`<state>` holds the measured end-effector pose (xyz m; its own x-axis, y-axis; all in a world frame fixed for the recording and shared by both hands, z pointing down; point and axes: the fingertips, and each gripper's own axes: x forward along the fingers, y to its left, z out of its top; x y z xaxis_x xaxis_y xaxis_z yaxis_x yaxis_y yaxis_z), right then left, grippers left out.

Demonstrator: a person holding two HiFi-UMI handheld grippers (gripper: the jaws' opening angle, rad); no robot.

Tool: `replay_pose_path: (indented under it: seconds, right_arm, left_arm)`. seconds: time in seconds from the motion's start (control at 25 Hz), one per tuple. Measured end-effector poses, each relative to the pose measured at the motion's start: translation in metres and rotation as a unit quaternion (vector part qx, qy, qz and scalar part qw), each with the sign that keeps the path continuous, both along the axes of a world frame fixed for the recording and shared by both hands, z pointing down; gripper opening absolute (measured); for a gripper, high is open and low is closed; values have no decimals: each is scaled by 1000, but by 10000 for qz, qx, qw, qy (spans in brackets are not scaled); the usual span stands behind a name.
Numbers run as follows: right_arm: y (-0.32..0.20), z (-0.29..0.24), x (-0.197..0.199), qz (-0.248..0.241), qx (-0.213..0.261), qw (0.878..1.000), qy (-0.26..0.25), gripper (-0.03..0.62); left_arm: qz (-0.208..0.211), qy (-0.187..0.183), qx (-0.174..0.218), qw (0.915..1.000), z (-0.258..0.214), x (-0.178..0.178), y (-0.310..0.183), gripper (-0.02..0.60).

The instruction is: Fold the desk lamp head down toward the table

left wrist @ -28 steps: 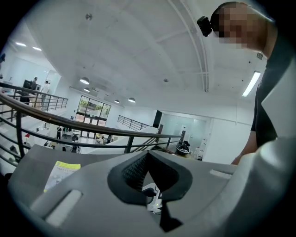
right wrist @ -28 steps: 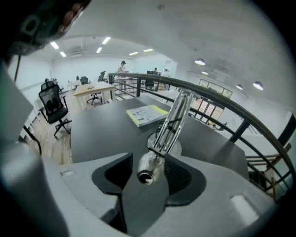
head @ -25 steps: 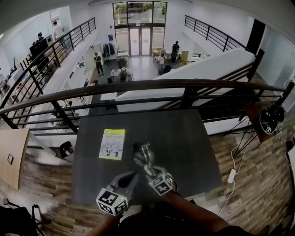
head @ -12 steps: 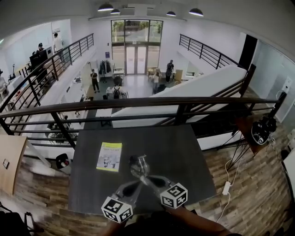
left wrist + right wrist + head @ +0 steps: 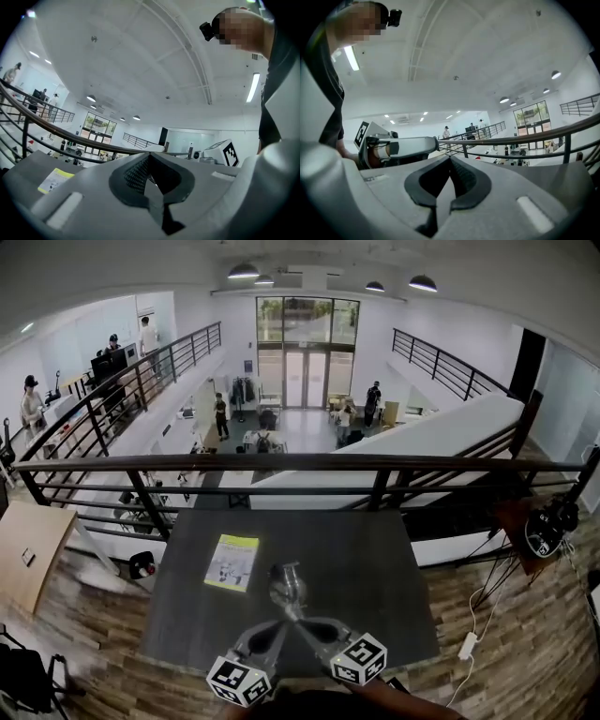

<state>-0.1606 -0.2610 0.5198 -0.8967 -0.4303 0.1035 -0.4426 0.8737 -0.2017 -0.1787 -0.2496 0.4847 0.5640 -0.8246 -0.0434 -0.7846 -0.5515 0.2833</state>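
Note:
The desk lamp [image 5: 287,585], a small silvery thing, stands on the dark table [image 5: 375,559] just beyond both gripper tips. My left gripper [image 5: 278,624] and right gripper [image 5: 300,622] hang side by side near the table's front edge, their tips converging below the lamp. Neither touches it as far as I can see. In the left gripper view the left gripper [image 5: 149,179] is shut with nothing in it and looks out level over the hall. The right gripper [image 5: 449,182] is likewise shut and empty, with the left gripper [image 5: 396,147] beside it. The lamp is in neither gripper view.
A yellow booklet [image 5: 232,562] lies on the table left of the lamp. A dark railing [image 5: 300,465] runs behind the table's far edge, with an open hall below it. A white cable and power block [image 5: 466,645] lie on the wooden floor to the right.
The right gripper has lifted off the lamp and drawn back toward me; the left gripper has risen a little. The lamp stays in place on the table.

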Motion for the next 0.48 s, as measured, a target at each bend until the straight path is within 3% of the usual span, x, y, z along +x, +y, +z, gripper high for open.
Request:
replay_pose_path:
  seconds: [0.48]
  right_arm:
    - [63, 6, 99, -540, 233, 9982, 145, 2]
  left_arm:
    - [-755, -97, -75, 9971, 18, 98, 56, 0]
